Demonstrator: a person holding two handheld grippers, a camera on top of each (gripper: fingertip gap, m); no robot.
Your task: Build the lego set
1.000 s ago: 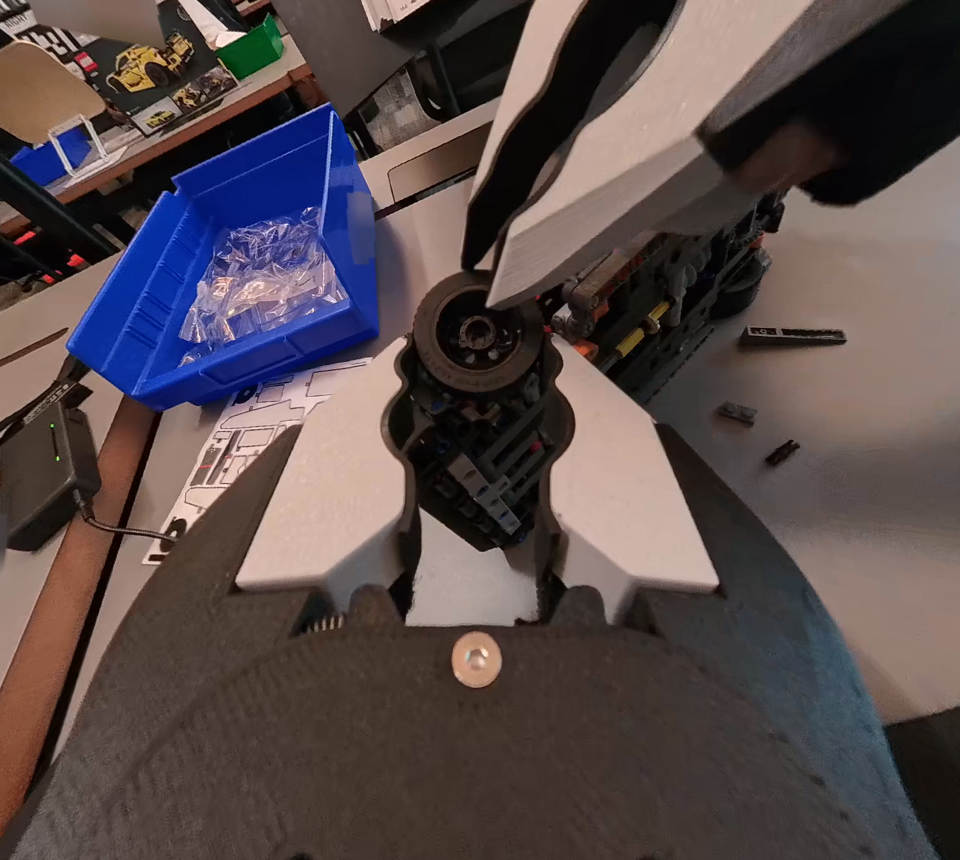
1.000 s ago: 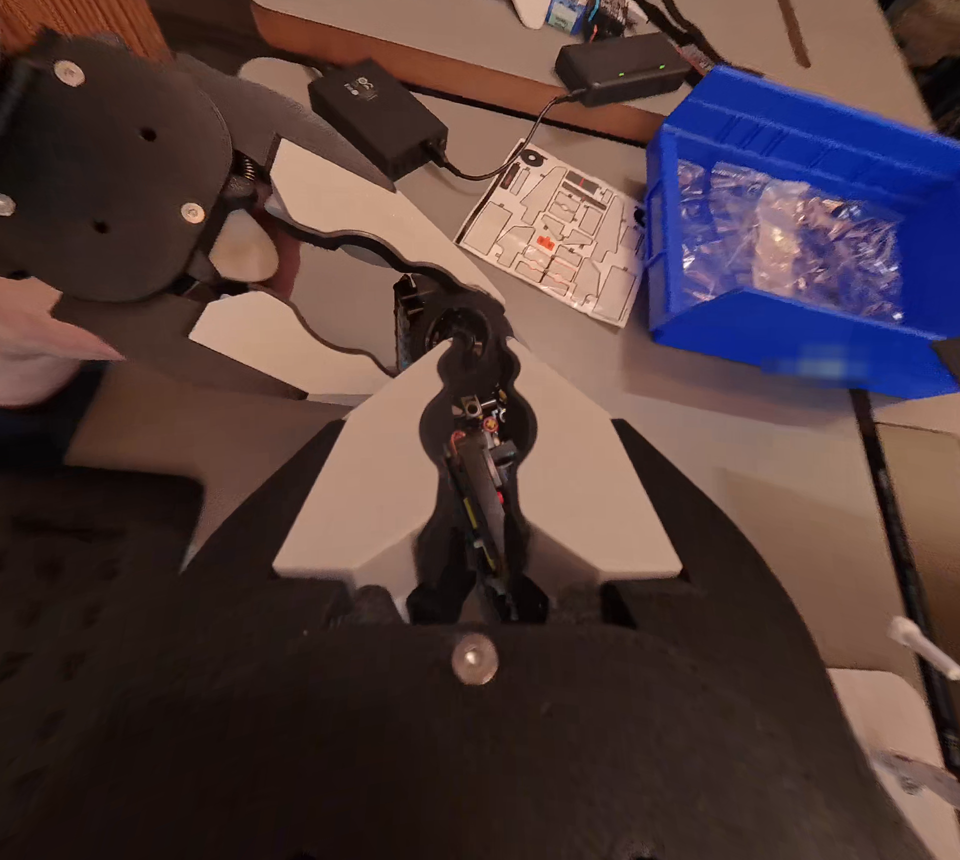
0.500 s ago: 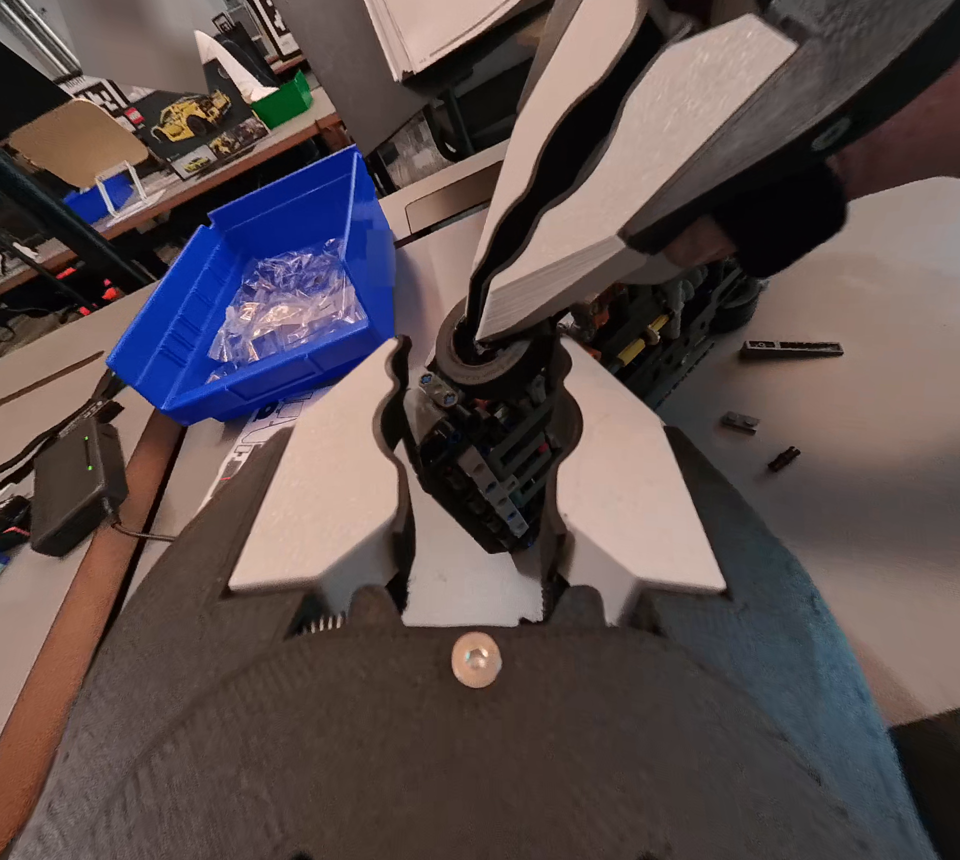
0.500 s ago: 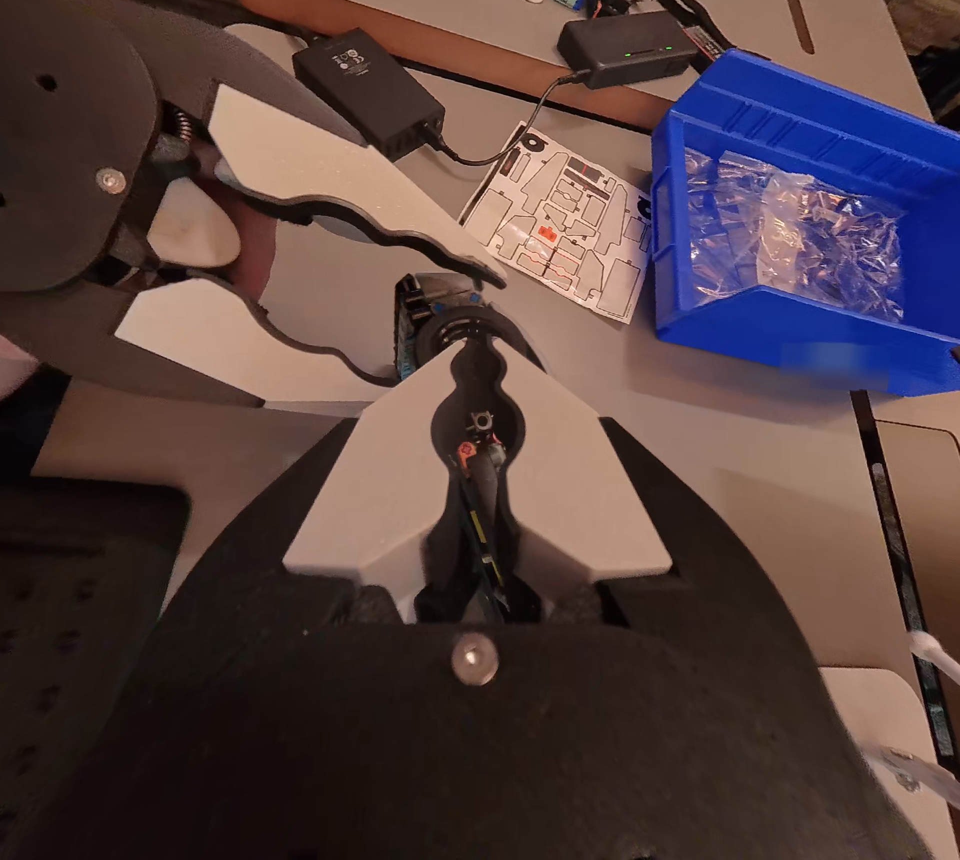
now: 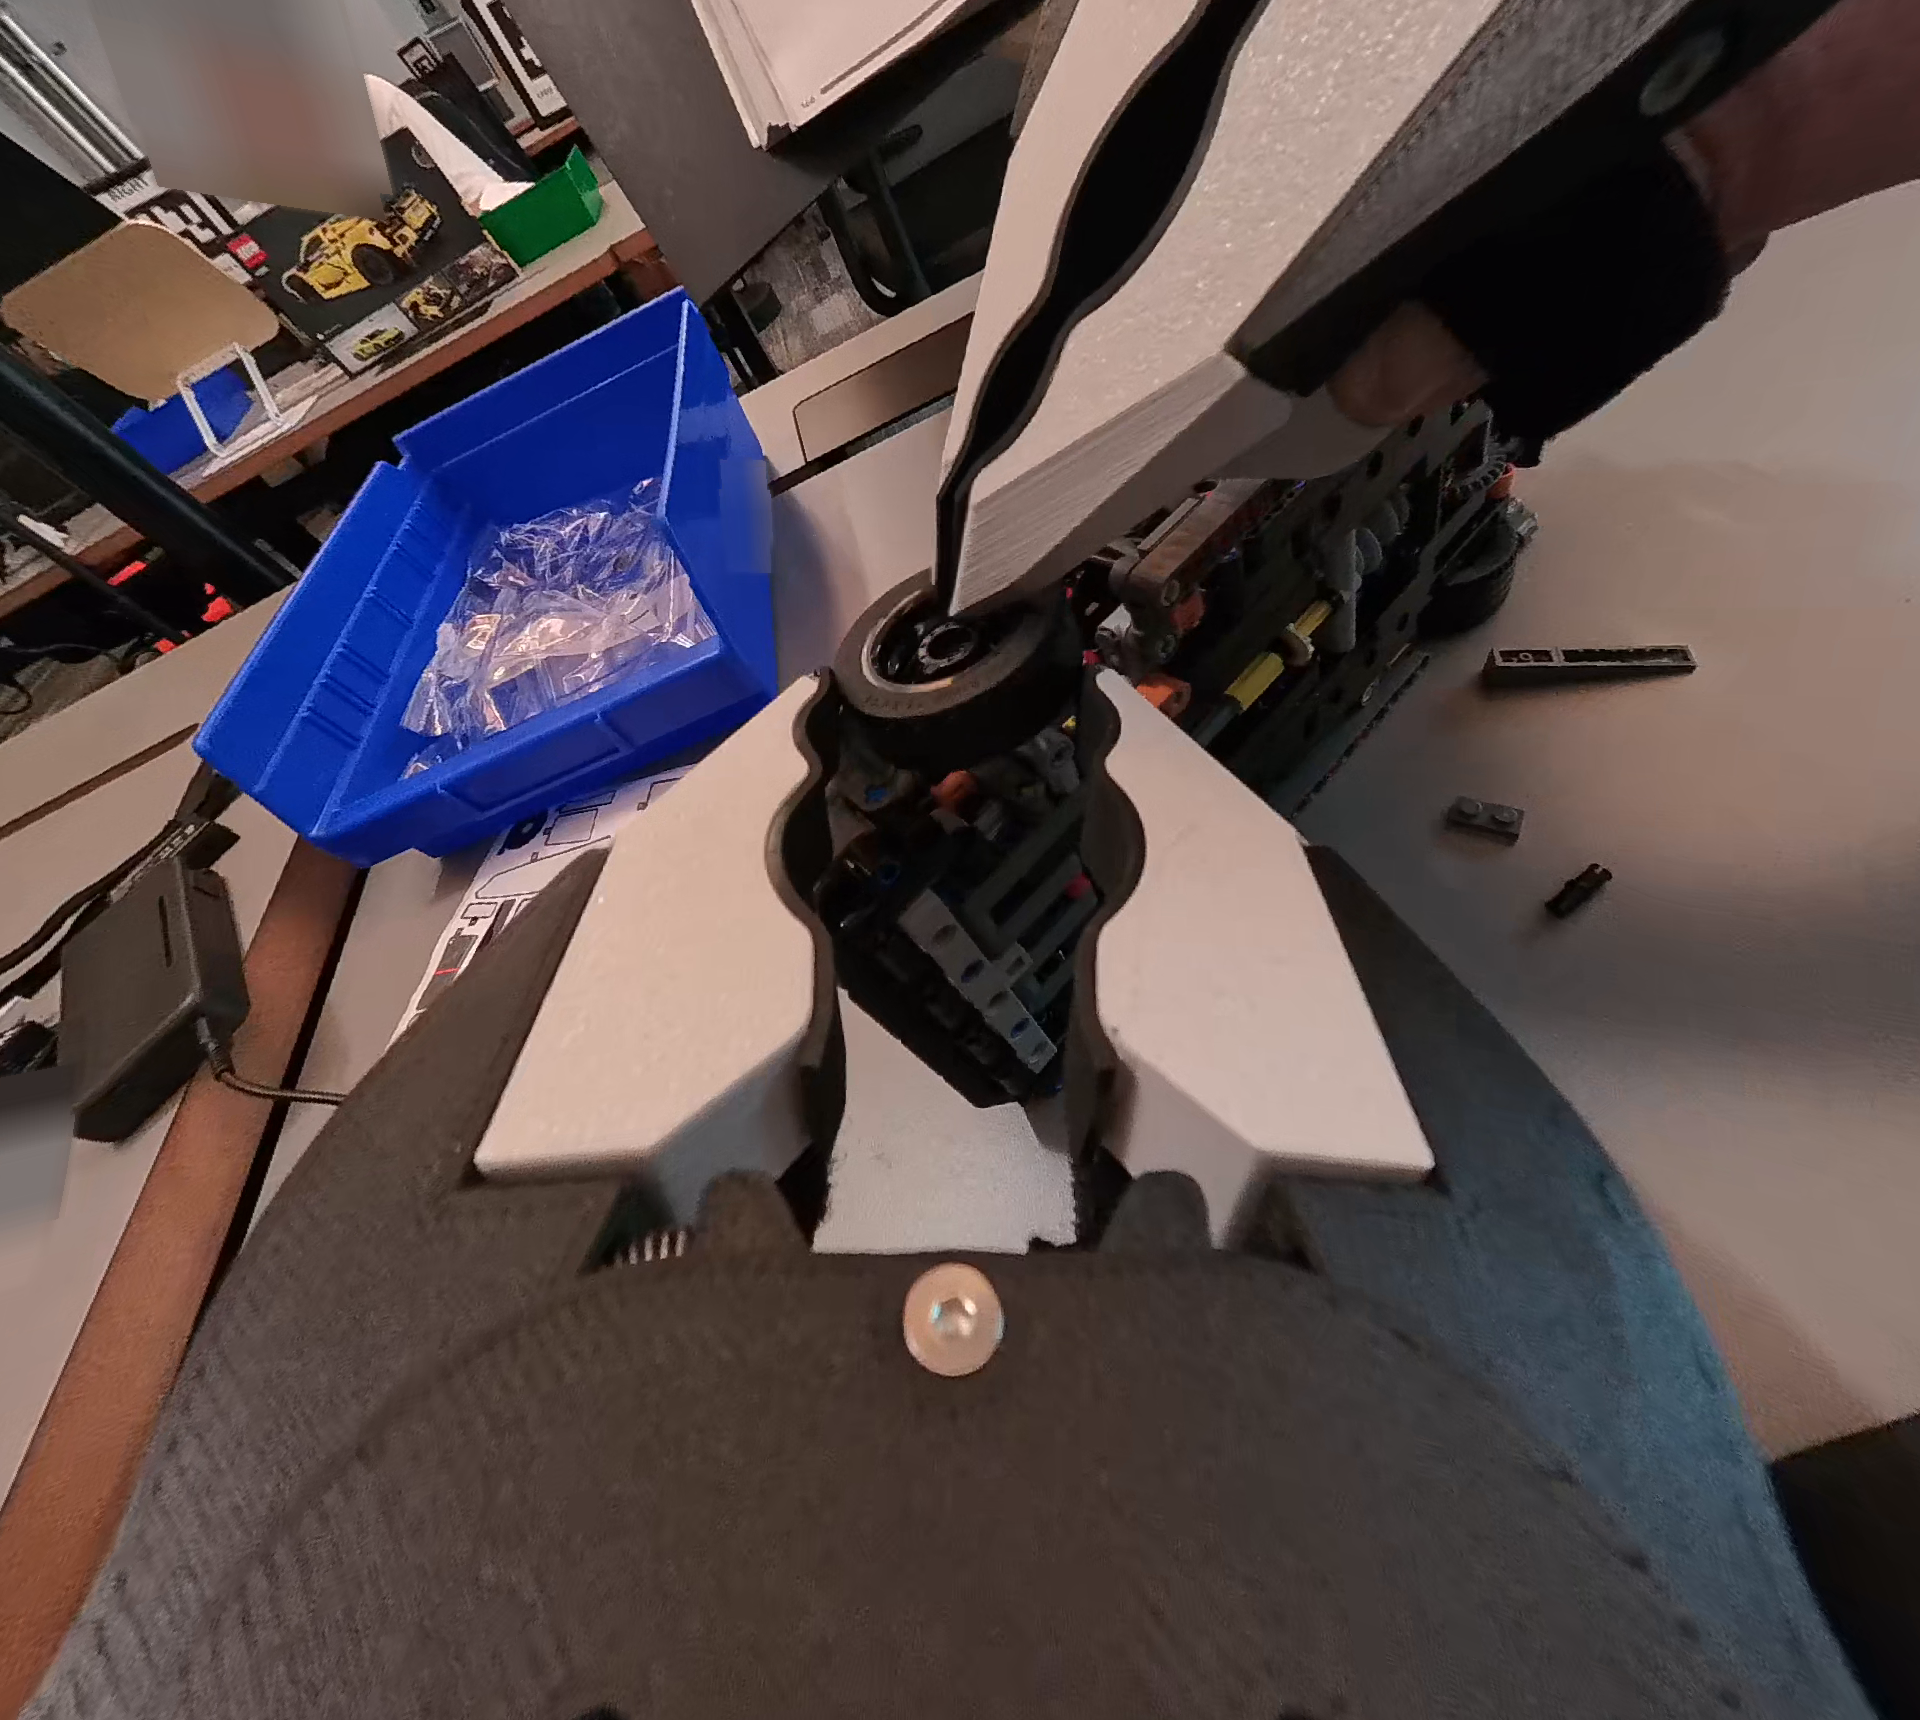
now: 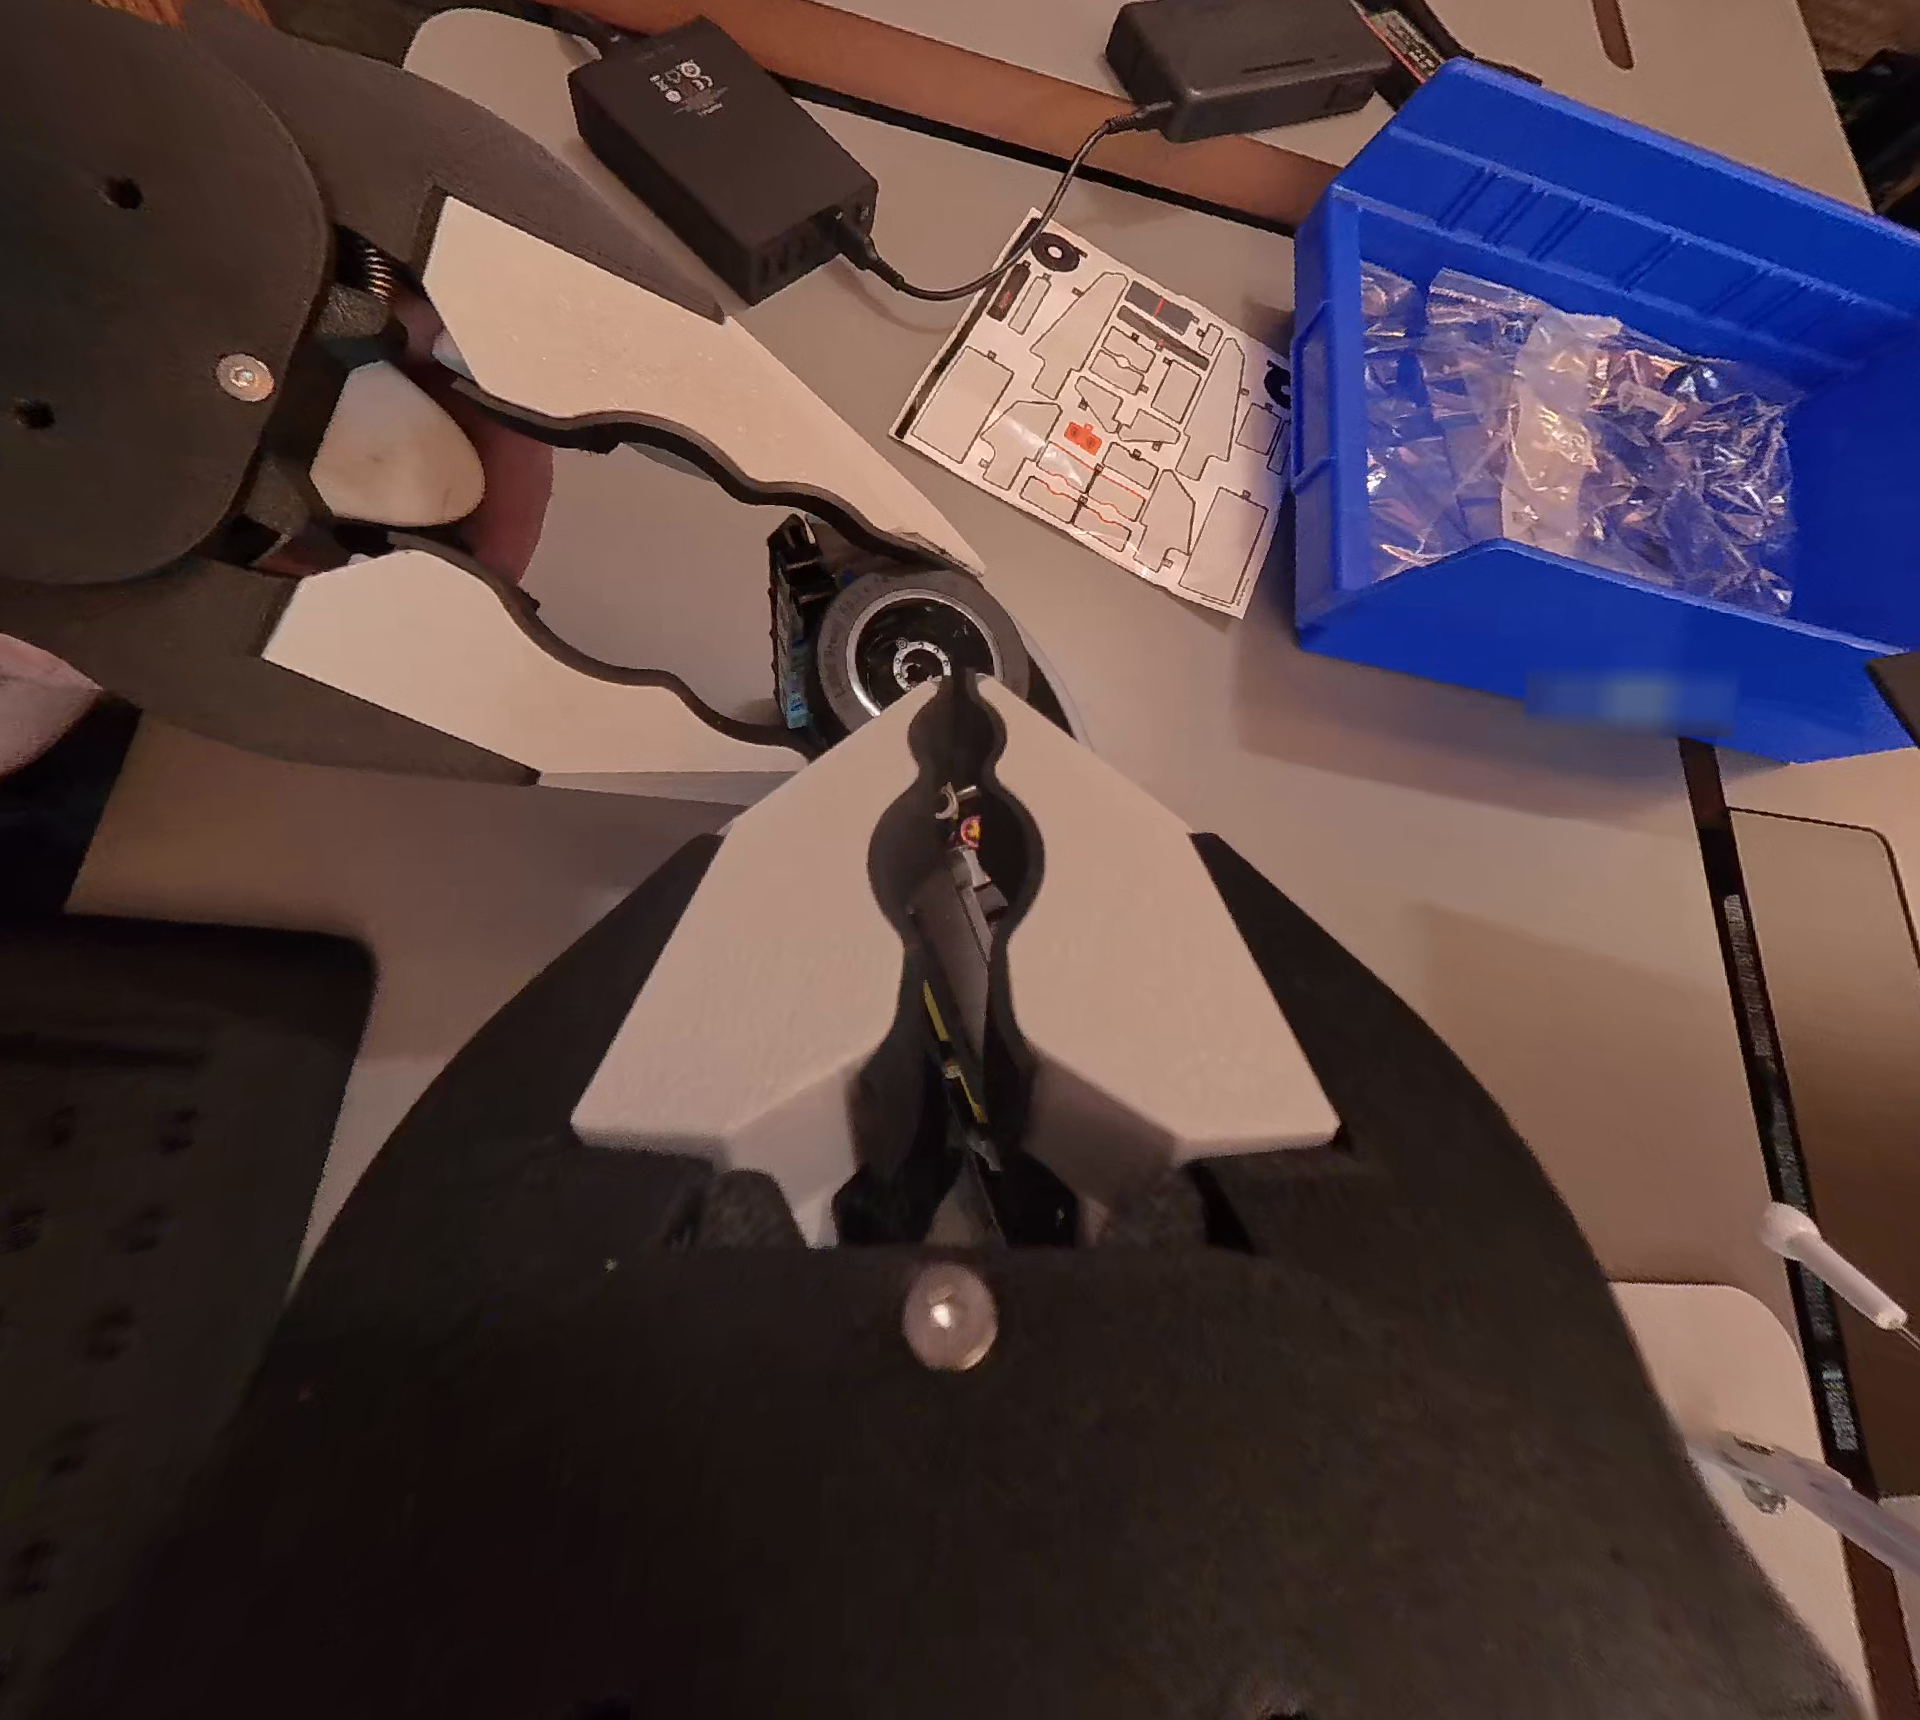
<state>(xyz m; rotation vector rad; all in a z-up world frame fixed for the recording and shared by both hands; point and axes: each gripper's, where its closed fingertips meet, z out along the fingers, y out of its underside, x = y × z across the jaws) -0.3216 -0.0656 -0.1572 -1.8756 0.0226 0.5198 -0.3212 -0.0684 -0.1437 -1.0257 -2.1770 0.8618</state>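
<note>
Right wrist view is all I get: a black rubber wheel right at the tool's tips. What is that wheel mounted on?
Observer: A dark brick-built frame. The left tool is clamped on it, with the black rubber wheel on top.
Visitor: Is that the whole model?
Observer: It seems not. Behind the right tool it appears to run into a long dark chassis, with a second wheel at the far end.
Visitor: Any spare parts around?
Observer: Three lie loose on the grey table: a long dark flat bar, a small grey plate and a short black pin.
</note>
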